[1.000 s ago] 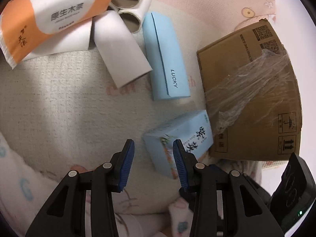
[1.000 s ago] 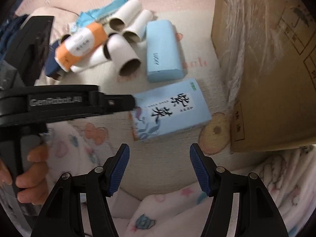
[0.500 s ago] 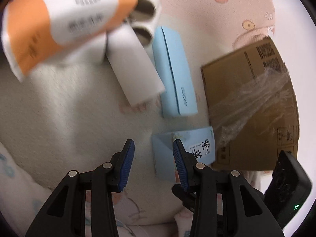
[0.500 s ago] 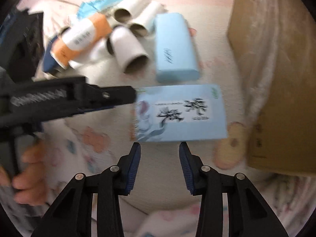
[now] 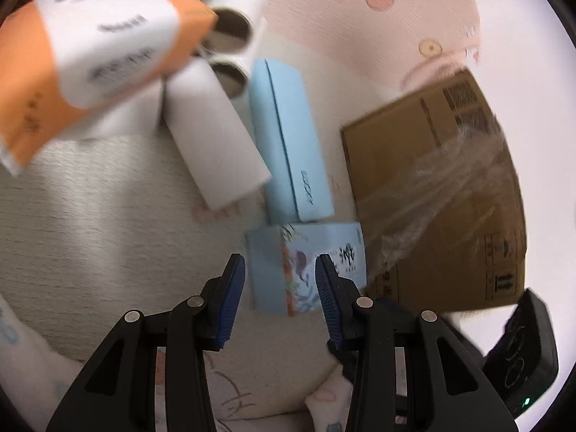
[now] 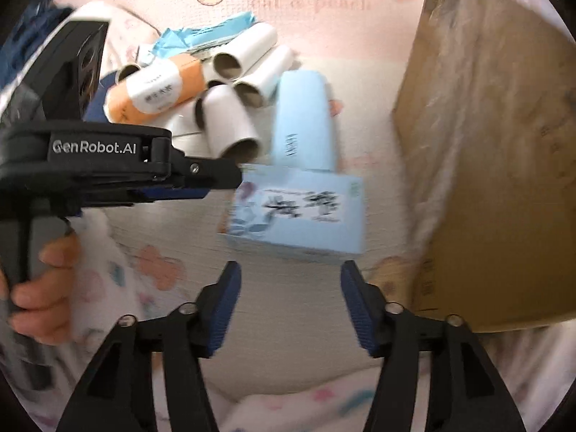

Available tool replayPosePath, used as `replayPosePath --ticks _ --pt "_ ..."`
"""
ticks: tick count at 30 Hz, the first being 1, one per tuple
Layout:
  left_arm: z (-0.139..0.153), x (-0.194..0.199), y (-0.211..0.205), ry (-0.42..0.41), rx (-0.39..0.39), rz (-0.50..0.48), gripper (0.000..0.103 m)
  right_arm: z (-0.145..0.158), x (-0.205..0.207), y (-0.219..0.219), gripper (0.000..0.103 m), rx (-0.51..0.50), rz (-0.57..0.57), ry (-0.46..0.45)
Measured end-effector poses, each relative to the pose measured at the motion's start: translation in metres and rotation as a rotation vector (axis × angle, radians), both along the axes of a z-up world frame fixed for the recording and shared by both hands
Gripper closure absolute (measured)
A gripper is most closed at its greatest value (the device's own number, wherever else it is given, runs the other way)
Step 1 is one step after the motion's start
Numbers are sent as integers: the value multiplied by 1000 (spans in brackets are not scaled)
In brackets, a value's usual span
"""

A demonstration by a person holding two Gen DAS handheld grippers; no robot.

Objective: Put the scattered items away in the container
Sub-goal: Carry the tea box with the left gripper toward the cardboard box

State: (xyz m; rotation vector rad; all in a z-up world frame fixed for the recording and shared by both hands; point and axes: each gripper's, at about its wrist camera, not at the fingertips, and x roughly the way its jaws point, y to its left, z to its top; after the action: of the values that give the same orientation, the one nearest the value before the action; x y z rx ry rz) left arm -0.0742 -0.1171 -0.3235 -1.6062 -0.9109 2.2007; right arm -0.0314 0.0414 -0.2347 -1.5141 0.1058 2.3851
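The printed blue box [image 6: 298,212] lies on the mat beside the cardboard container [image 6: 486,165], with nothing visibly inside it yet. Behind wait the pale blue case [image 6: 304,122], white tubes [image 6: 230,126] and orange tissue pack [image 6: 154,88]. The right gripper [image 6: 289,306] is opening, empty, just short of the box; the left gripper [image 5: 280,284] stands apart, gripping nothing.

"GenRobot.AI" stands in white on the black side of the left tool [image 6: 216,180]; other printing is blurred.
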Motion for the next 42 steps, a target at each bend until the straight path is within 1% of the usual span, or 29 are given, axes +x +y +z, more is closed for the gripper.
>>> replayPosePath --ticks 2,3,8,10,11,12,14,15,16,18,21,22,24,25,27,29,32,34,36,39,42 --pt "-2 0 4 -4 0 -13 59 -4 -4 0 42 78 33 -32" --pt "-2 1 6 -8 2 -15 59 -7 -9 1 42 94 45 -53" --pt "-5 5 1 -11 9 5 59 -17 -17 14 42 81 75 -74" --pt "-7 5 -1 -17 -13 19 59 -17 -20 17 42 86 76 -65" --pt "-8 5 -1 -19 -23 25 59 -17 -21 19 41 78 78 -61" --pt "-9 4 -3 -21 -15 29 59 -16 -22 20 41 70 79 -53" --pt "-10 4 -4 -26 12 30 65 -13 -23 23 41 42 84 -38" --pt "-9 5 -4 -24 13 28 66 -12 -22 24 41 23 92 -28" --pt "-8 5 -4 -22 2 23 66 -10 -22 23 41 -2 107 -14" --pt "-3 4 -2 -11 -56 16 66 -7 -22 20 41 -39 125 2" --pt "1 6 -5 -14 -60 6 66 -4 -22 18 41 -142 142 53" --pt "1 6 -7 -21 -61 9 66 -4 -22 20 41 -155 123 68" --pt "-1 7 -12 -35 -76 28 66 -4 -21 22 41 -115 96 57" --pt "-2 7 -14 -37 -70 38 66 -4 -22 24 41 -72 84 34" --pt "-3 6 -19 -42 -39 56 66 -9 -18 16 41 -29 59 14" --pt "-5 5 -19 -46 -25 54 66 -9 -18 21 41 -44 43 16" --pt "-7 3 -13 -48 -11 24 66 -13 -21 34 41 -82 46 8" --pt "-7 3 -9 -42 -14 11 66 -17 -26 34 41 -90 57 -5" --pt "-9 2 -7 -39 -5 13 66 -21 -32 33 41 -119 86 -20" --pt "-16 1 -11 -60 46 38 65 -25 -36 32 41 -115 92 -41" --pt "-21 0 -15 -80 94 66 64 -25 -38 36 41 -143 81 -36"
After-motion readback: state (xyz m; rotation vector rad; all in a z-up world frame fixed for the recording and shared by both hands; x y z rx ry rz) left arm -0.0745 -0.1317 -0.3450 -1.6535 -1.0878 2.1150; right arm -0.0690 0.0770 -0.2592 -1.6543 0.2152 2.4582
